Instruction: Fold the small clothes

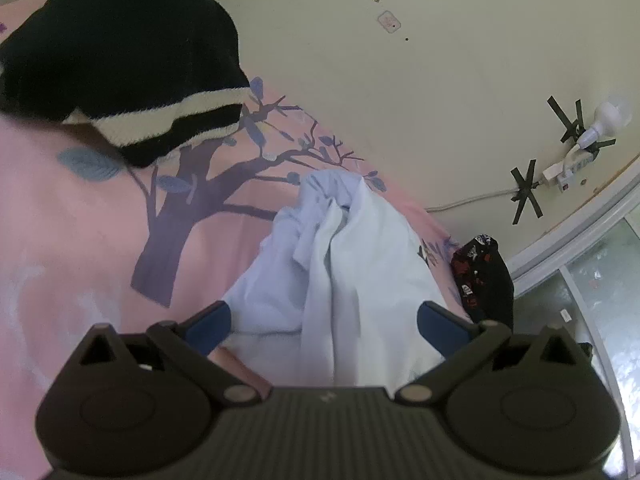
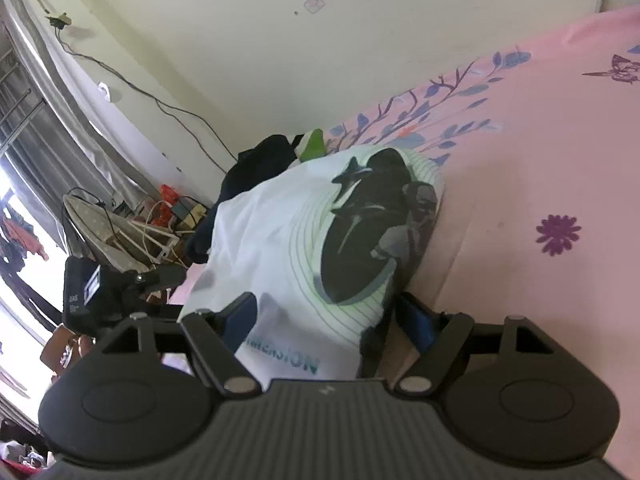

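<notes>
Bunching softly, pale shirt (image 1: 348, 264) on pink bedsheet (image 1: 80, 240).

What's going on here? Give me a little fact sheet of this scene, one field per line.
Surface: pink bedsheet with a tree print
Garment in work: white T-shirt, printed front seen from the right wrist
Left gripper: fingers spread, shirt cloth between them
Right gripper: fingers spread, shirt cloth between them
Other clothes: black striped sweater; dark patterned garment at the bed edge
Fold status: shirt bunched, not yet folded

Daylight from window (image 2: 16, 216), blown out; soft focus, fisheye edges.
</notes>
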{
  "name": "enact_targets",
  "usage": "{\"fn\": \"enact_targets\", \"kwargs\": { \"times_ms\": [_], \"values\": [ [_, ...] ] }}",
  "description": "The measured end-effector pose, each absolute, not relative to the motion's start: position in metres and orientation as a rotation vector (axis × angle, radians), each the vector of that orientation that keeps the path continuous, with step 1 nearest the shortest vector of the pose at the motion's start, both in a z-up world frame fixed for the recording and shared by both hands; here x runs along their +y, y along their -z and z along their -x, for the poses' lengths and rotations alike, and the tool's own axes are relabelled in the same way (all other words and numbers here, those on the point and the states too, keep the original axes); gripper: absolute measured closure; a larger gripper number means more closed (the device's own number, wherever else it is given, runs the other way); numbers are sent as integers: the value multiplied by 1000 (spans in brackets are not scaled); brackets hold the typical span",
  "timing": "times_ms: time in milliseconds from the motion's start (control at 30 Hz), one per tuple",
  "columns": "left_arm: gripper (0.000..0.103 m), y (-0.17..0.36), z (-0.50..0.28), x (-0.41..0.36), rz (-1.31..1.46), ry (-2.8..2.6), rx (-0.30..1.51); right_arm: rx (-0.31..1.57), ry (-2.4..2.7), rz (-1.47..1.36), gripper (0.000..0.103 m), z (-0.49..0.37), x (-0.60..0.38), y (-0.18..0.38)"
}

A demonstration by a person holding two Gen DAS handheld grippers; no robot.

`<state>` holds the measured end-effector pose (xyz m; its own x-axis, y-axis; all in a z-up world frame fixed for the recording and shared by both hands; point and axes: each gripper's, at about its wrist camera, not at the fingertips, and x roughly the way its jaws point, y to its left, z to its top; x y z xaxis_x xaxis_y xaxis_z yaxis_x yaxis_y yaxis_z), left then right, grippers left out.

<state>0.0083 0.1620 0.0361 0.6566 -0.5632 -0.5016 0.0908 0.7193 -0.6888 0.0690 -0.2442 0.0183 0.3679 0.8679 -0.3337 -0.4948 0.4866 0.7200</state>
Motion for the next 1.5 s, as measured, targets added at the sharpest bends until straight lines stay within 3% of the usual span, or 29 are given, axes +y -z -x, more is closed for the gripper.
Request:
{"fn": "enact_targets", "kwargs": {
  "times_ms": [200, 267, 300, 367, 433, 533, 767, 1067, 1167, 1300, 1333, 1400, 1500],
  "values": [
    [1, -35, -15, 139, 618, 399, 769, 781, -933, -543, 32, -81, -223, -24],
    [1, -34, -19, 129, 580, 389, 753, 772, -905, -490, 52, -88, -210, -28],
    [1, -35, -21, 124, 555, 374, 744, 774, -896, -482, 54, -90, -207, -29],
    [3, -36, -23, 118, 538, 351, 744, 775, -876, -473, 68, -92, -206, -34],
    [27, -38, -25, 113, 544, 337, 762, 726, -874, -425, 74, -86, -209, -45],
    [40, -43, -31, 103, 588, 384, 776, 638, -881, -392, 77, -76, -223, -65],
    [41, -88, -88, 19, 572, 579, 740, 448, -761, -331, 78, -77, -303, -106],
    [41, -162, -193, -182, 414, 845, 681, 226, -412, -384, 78, -111, -472, -119],
    [36, -143, -224, -239, 391, 833, 712, 266, -283, -428, 77, -137, -517, -88],
    [36, -79, -253, -286, 373, 734, 899, 431, -165, -573, 75, -168, -558, -20],
    [29, -67, -251, -291, 346, 711, 896, 403, -191, -595, 75, -164, -563, -14],
    [16, -57, -244, -293, 309, 686, 864, 385, -197, -572, 70, -162, -560, -12],
    [14, -55, -241, -282, 341, 672, 908, 360, -159, -502, 50, -156, -548, -22]
  ]
}}
